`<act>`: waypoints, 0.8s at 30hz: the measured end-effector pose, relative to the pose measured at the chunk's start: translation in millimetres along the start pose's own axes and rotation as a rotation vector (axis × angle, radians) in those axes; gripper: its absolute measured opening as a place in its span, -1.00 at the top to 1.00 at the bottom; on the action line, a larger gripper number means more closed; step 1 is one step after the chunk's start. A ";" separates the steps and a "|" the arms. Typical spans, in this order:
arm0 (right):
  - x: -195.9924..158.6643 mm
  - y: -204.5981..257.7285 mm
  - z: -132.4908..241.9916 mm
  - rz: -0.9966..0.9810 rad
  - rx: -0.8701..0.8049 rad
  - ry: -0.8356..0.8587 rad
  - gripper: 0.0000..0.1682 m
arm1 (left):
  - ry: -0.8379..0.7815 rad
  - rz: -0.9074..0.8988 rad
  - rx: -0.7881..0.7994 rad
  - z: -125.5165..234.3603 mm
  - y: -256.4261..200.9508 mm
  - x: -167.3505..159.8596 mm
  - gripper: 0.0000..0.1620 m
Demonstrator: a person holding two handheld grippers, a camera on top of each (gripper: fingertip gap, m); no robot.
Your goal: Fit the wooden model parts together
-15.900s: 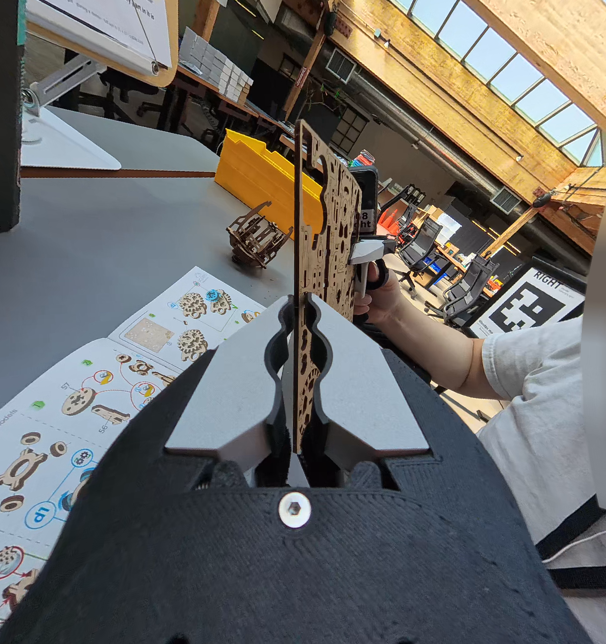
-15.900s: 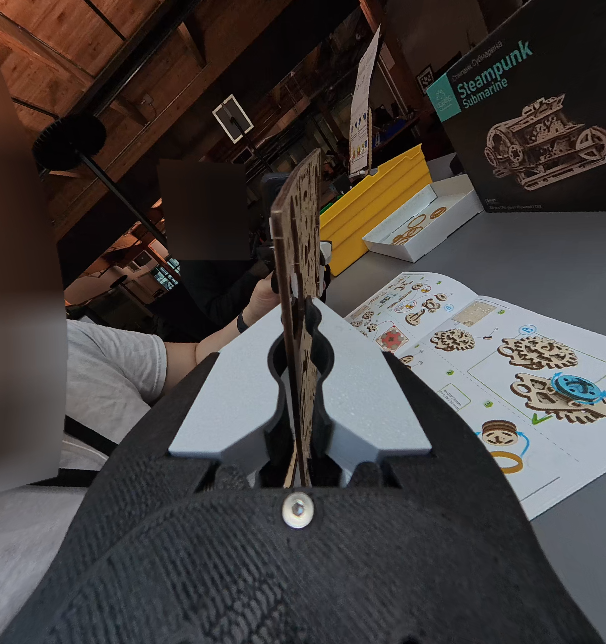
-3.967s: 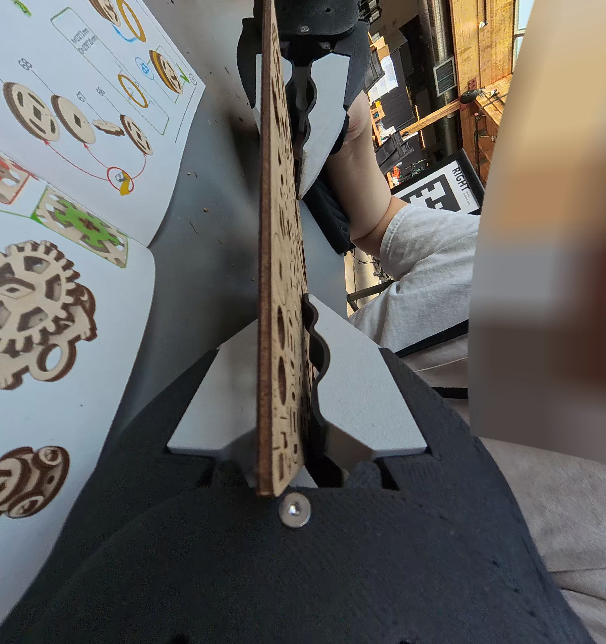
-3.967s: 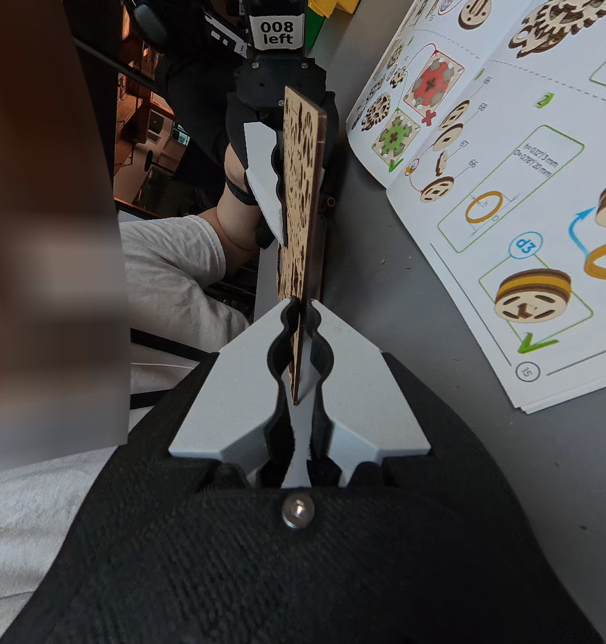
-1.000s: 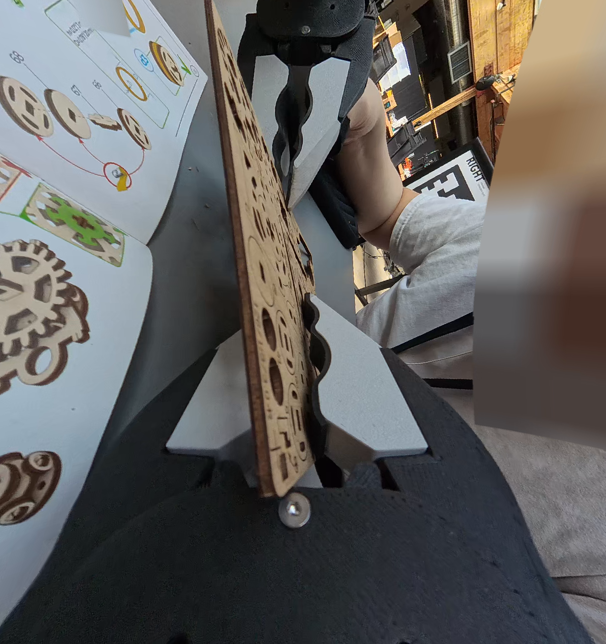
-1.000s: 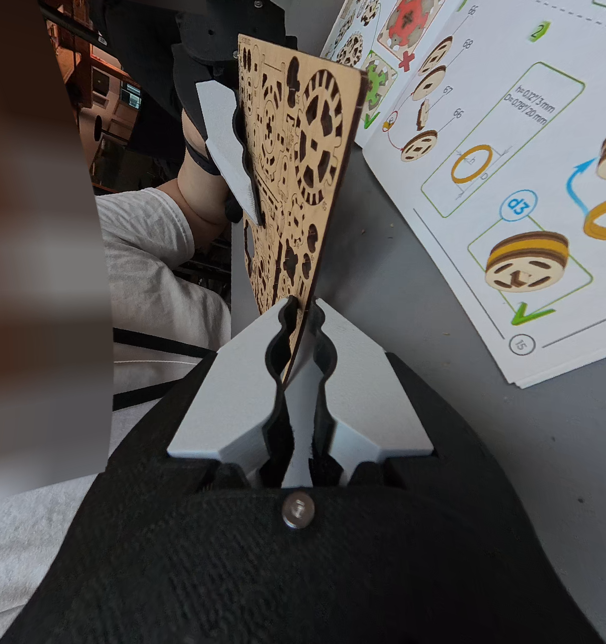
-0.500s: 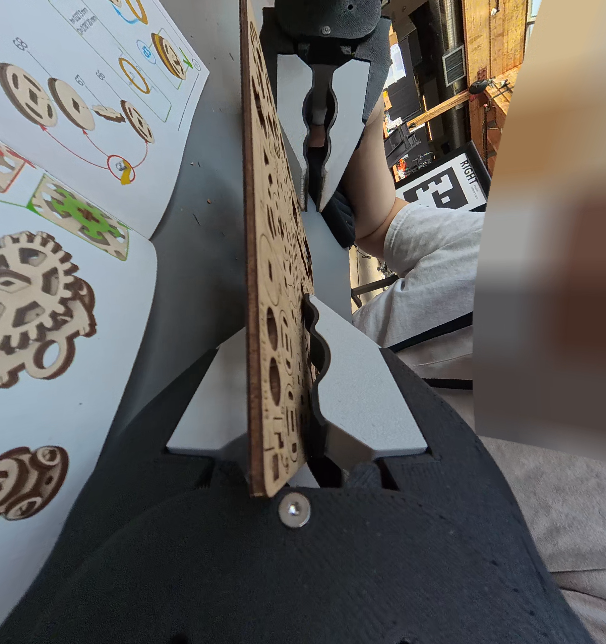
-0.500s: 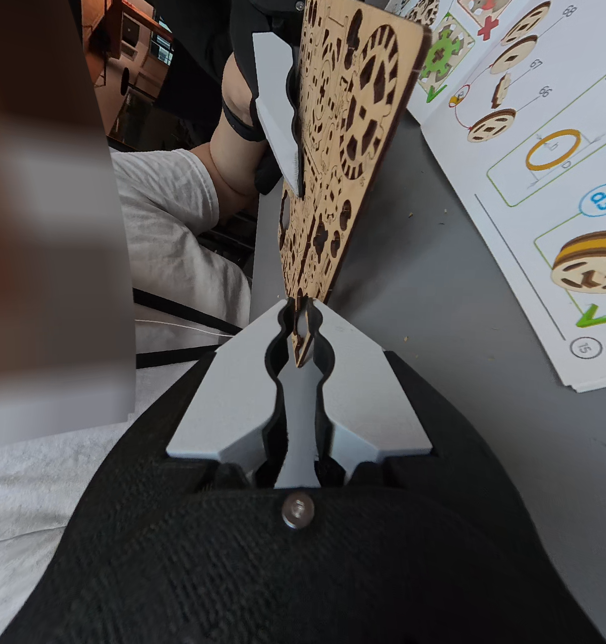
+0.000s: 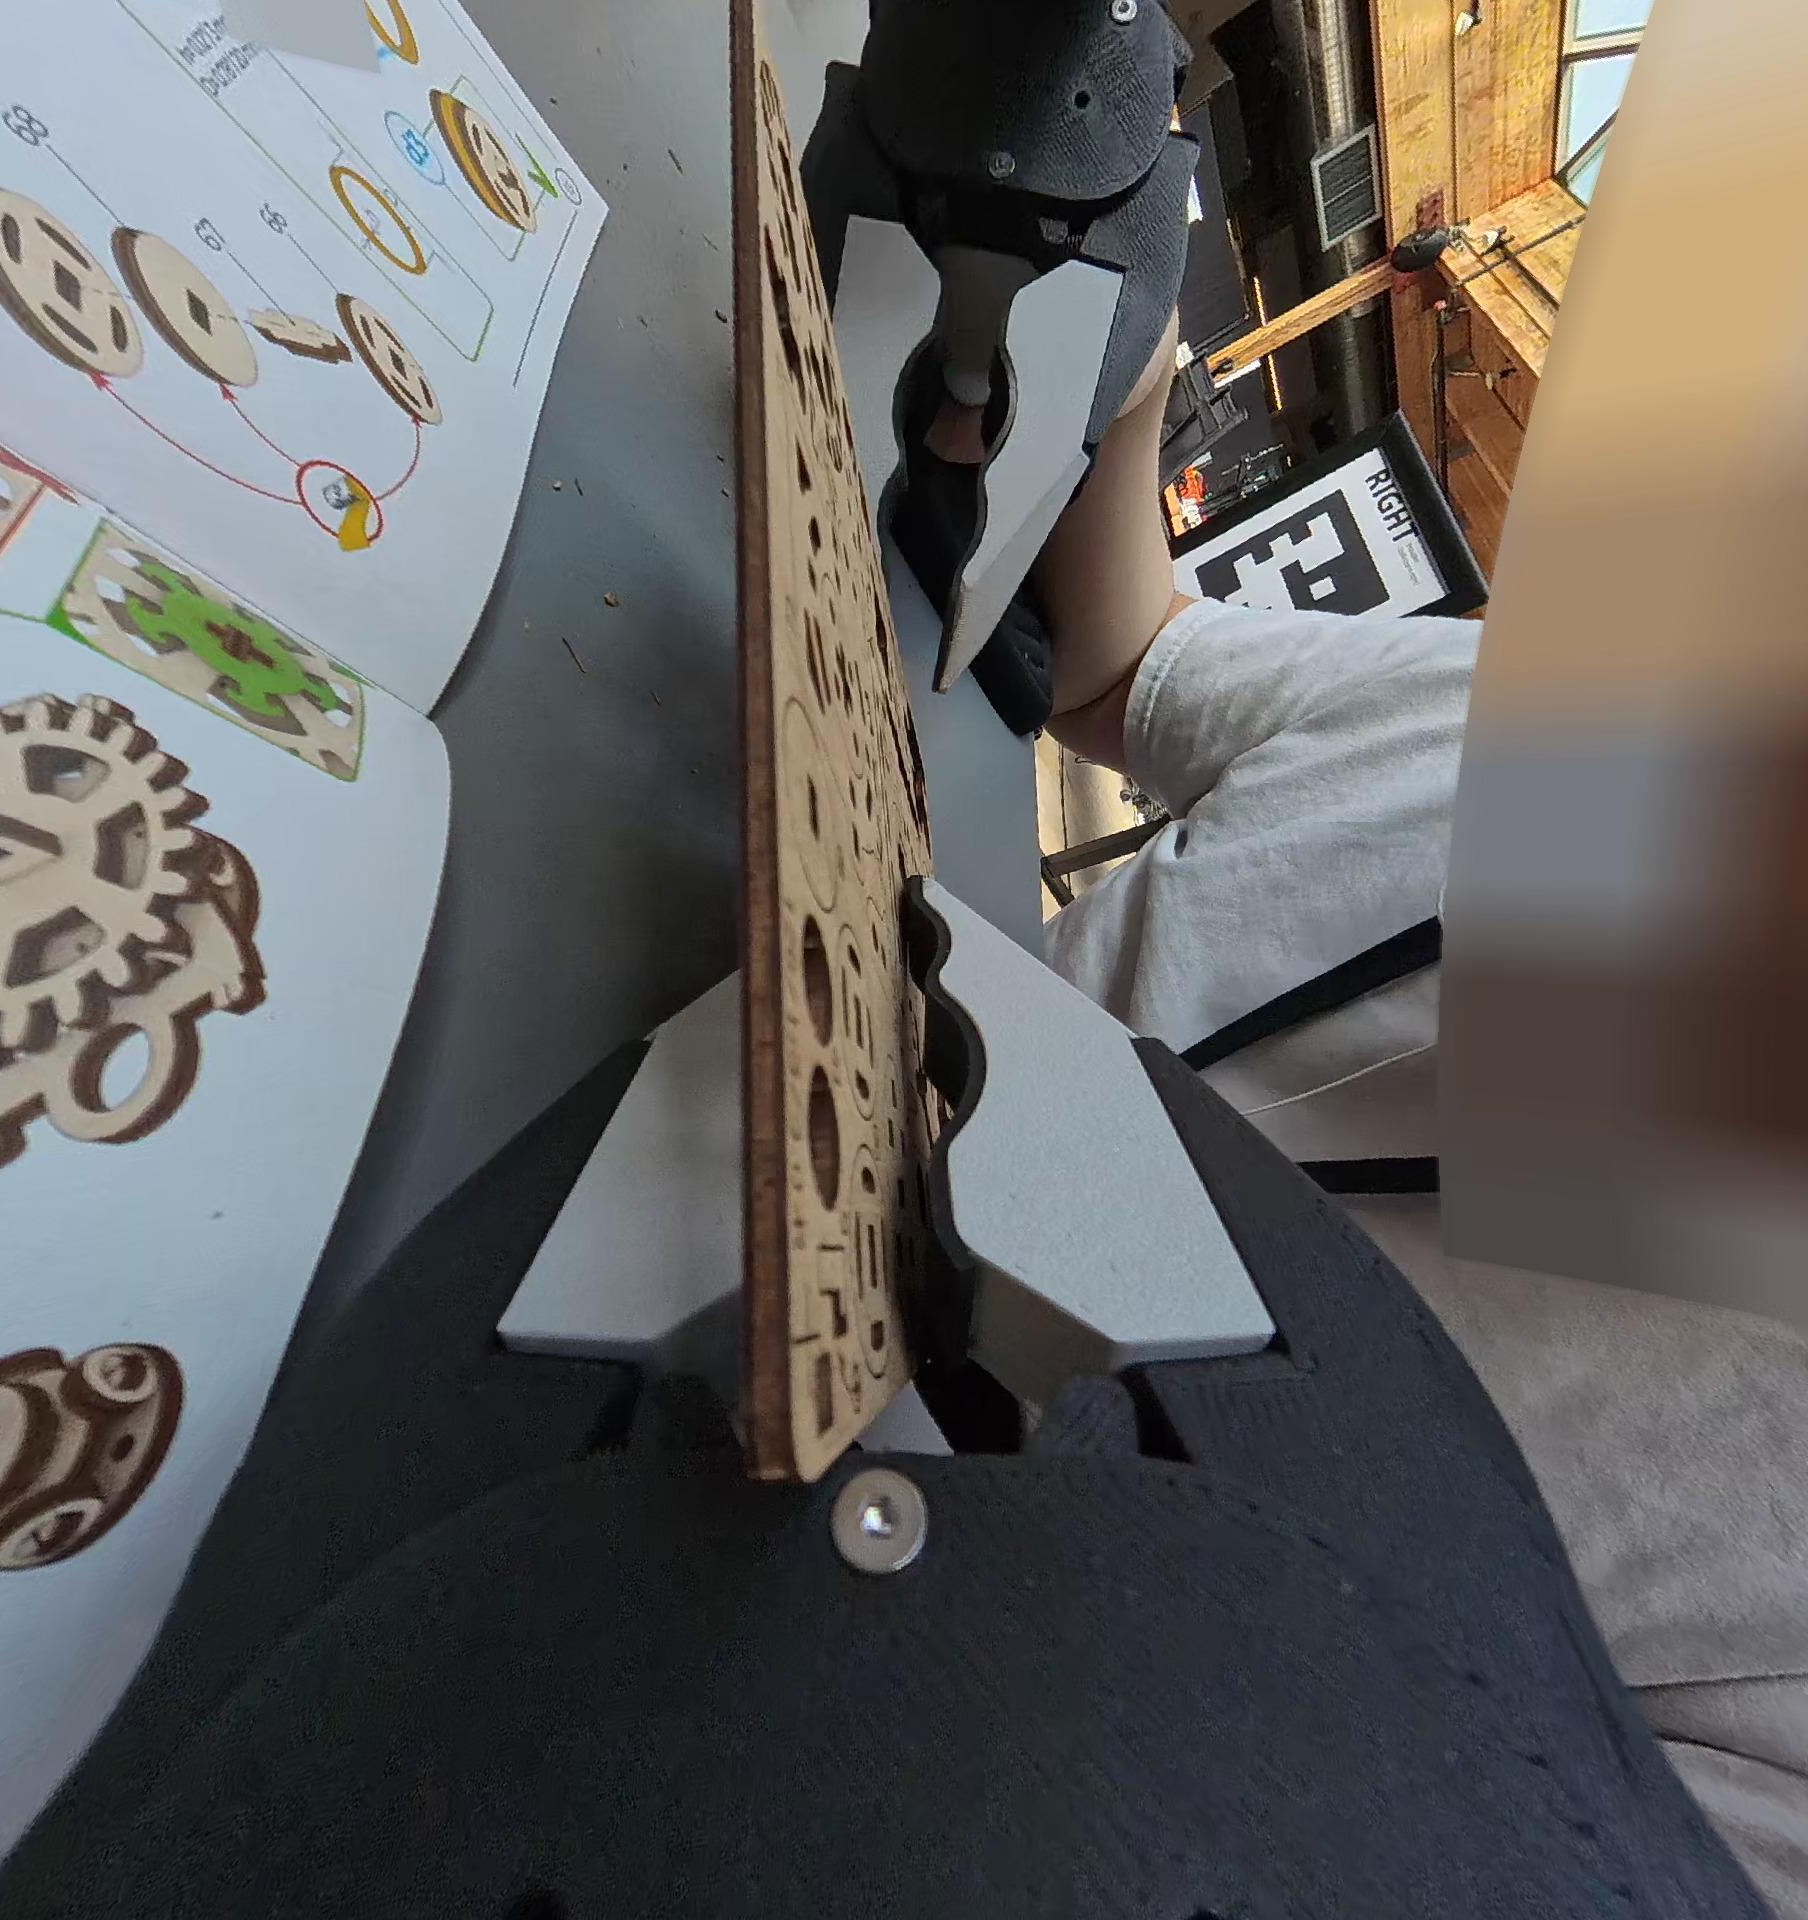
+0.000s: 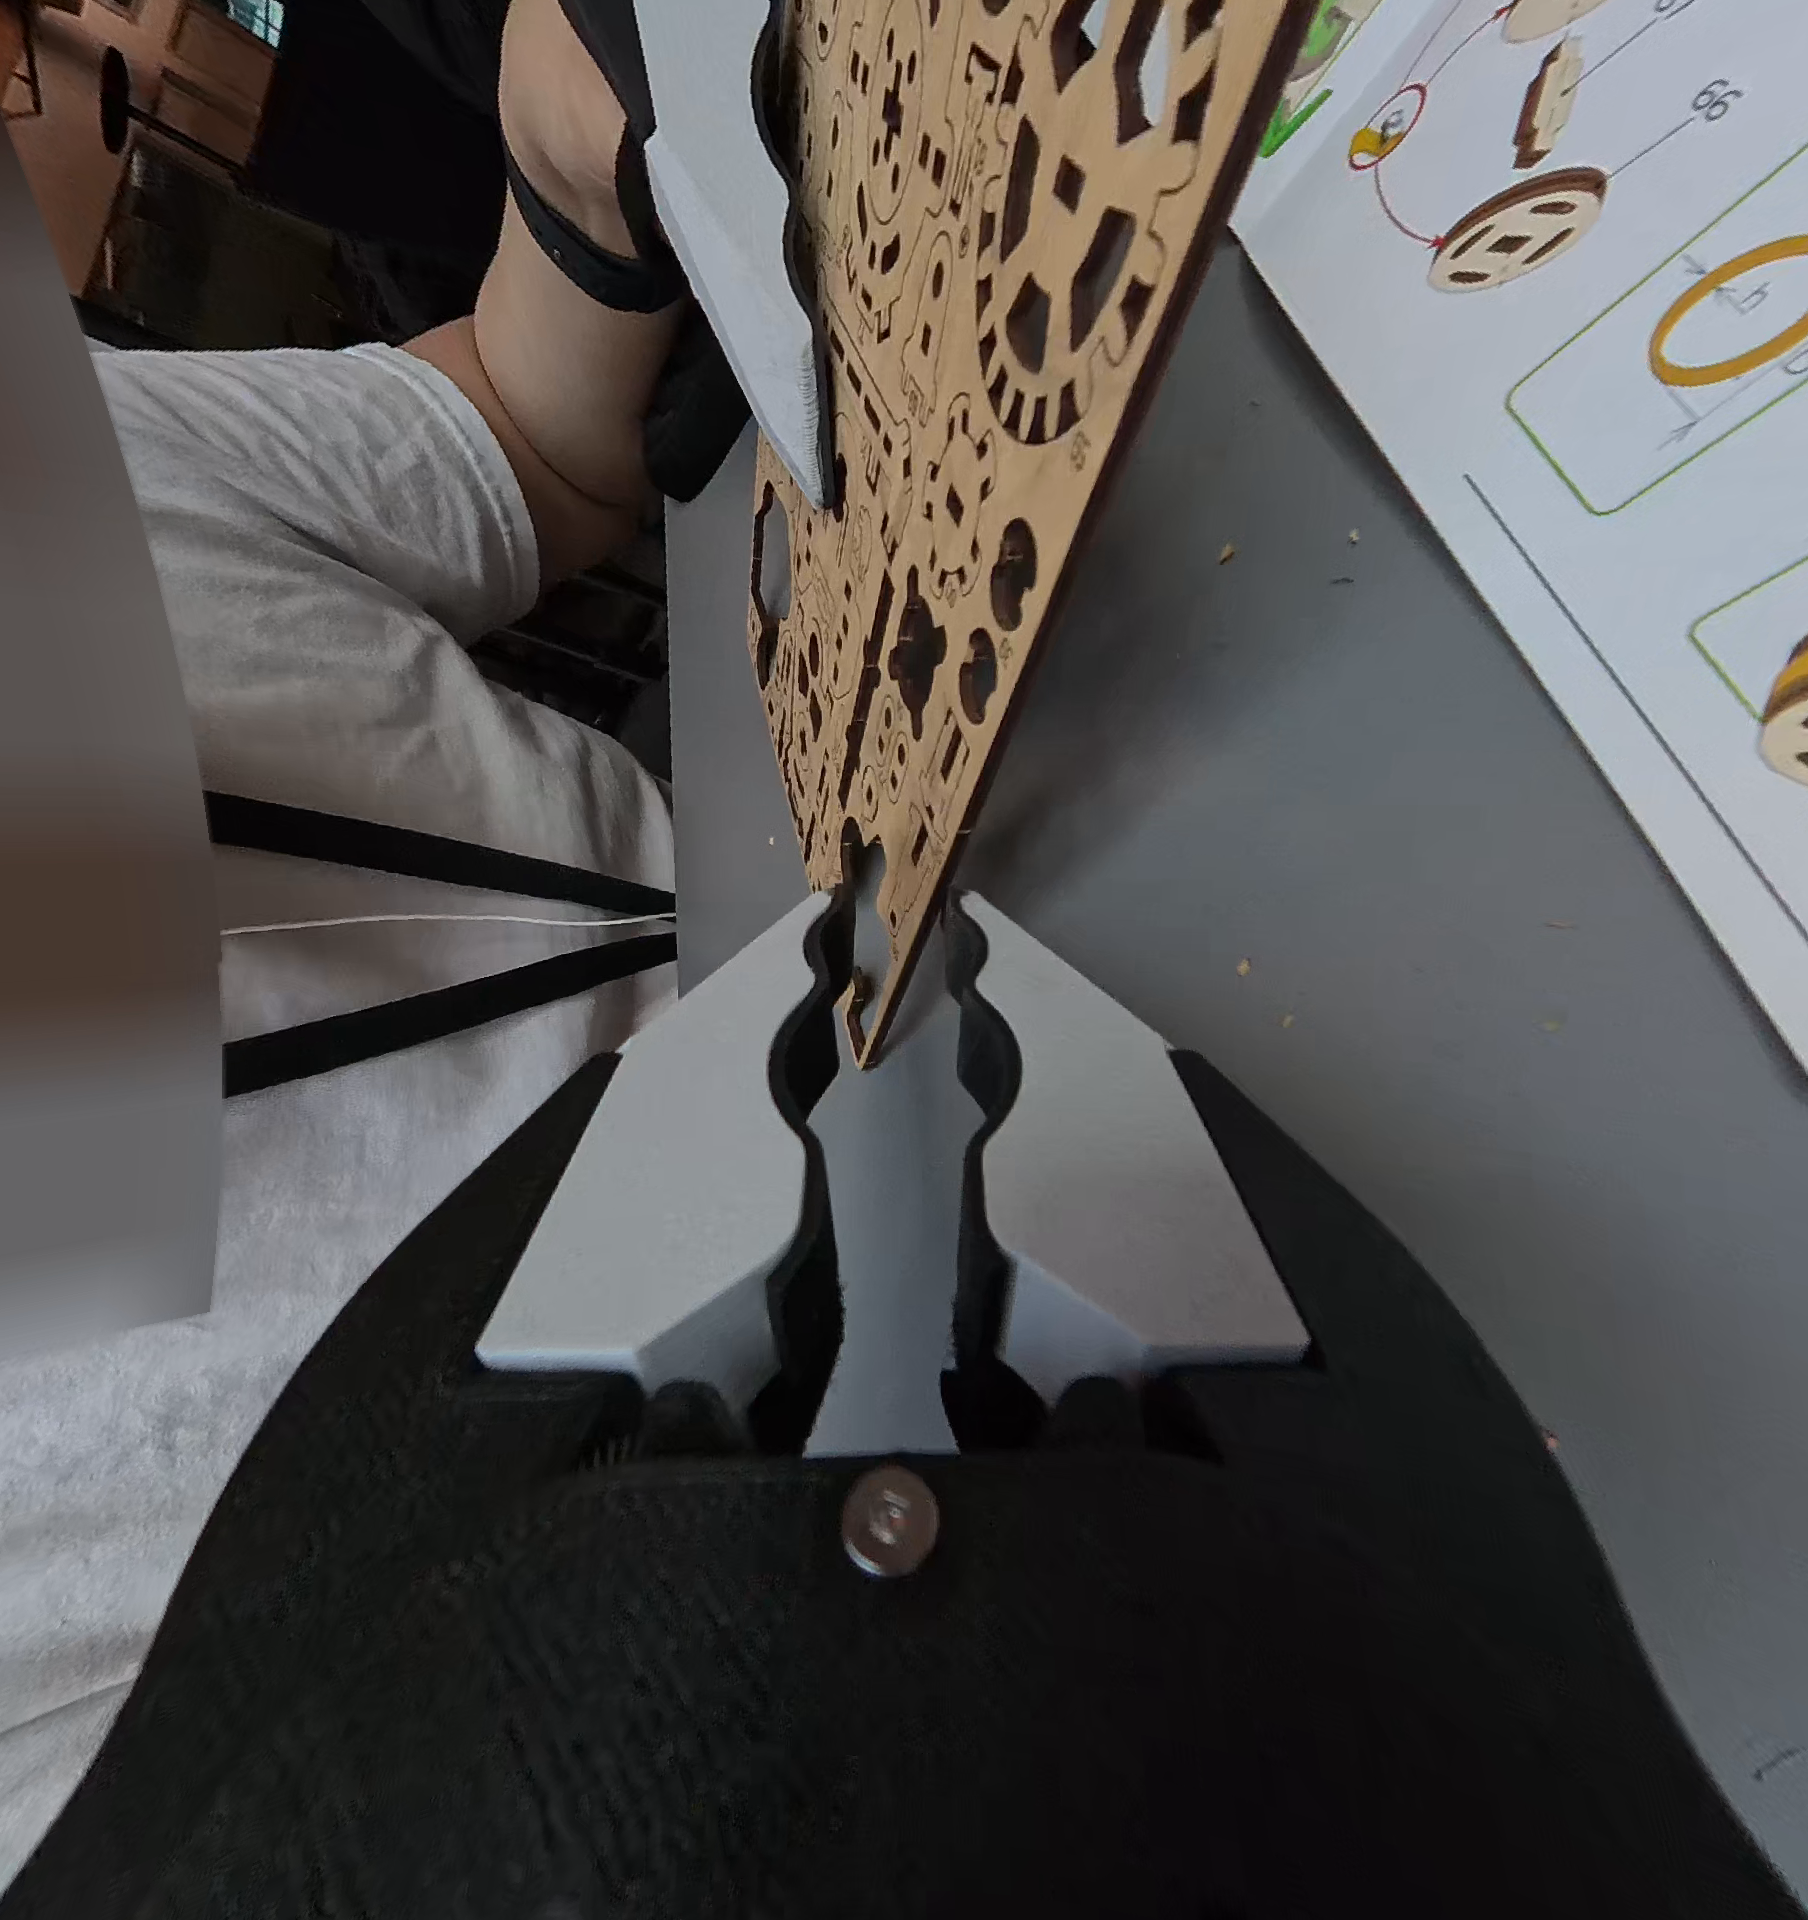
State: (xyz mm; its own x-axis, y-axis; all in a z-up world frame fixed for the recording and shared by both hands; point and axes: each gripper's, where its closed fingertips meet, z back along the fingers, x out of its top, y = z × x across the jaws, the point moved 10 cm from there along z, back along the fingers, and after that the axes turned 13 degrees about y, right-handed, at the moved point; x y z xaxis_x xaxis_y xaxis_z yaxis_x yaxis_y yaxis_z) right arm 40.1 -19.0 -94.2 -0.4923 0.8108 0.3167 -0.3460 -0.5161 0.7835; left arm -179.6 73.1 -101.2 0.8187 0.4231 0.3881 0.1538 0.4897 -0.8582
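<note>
Plywood, laser-cut and thin, makes up the wooden parts sheet that is held on edge above the grey table, clamped deep between the fingers of the left gripper, which are closed flat against its two faces. One lower corner of the sheet is seen dipping between the fingertips of the right gripper, whose fingers stand narrowly apart; a gap is visible on each side of the wood, so no grip is judged to be made there. The sheet is judged light and stiff along its length but brittle wherever gears and slots have been cut out, so a hold on the solid border is favoured over the fretted middle, and twisting is thought likely to snap the thin bridges. An instruction booklet lies open on the table beyond the fingers of both grippers. The sheet's top edge is cut off in both views. Which small piece is wanted cannot be made out, and the far face behind the left fingers is hidden.
</note>
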 end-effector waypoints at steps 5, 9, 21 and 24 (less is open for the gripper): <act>-0.9 -4.0 1.0 -0.034 0.033 -0.011 0.95 | 0.003 -0.008 -0.002 0.0 -1.6 0.0 1.00; -0.7 -4.9 0.4 -0.031 0.056 -0.009 0.96 | 0.008 -0.031 0.015 0.5 -4.3 0.2 0.99; 0.7 -6.3 0.1 -0.019 0.068 -0.016 0.96 | 0.008 -0.037 0.026 2.0 -5.6 0.2 0.98; 0.5 -5.5 -0.7 -0.009 0.068 -0.007 0.96 | 0.012 -0.034 0.022 1.3 -5.9 -0.1 0.98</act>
State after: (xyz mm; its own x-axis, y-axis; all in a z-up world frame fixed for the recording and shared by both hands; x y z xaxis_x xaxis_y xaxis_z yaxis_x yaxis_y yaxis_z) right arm 41.3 -15.9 -98.7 -0.4839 0.8172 0.3131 -0.2954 -0.4893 0.8205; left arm -181.4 71.1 -95.8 0.8200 0.3966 0.4128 0.1697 0.5204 -0.8369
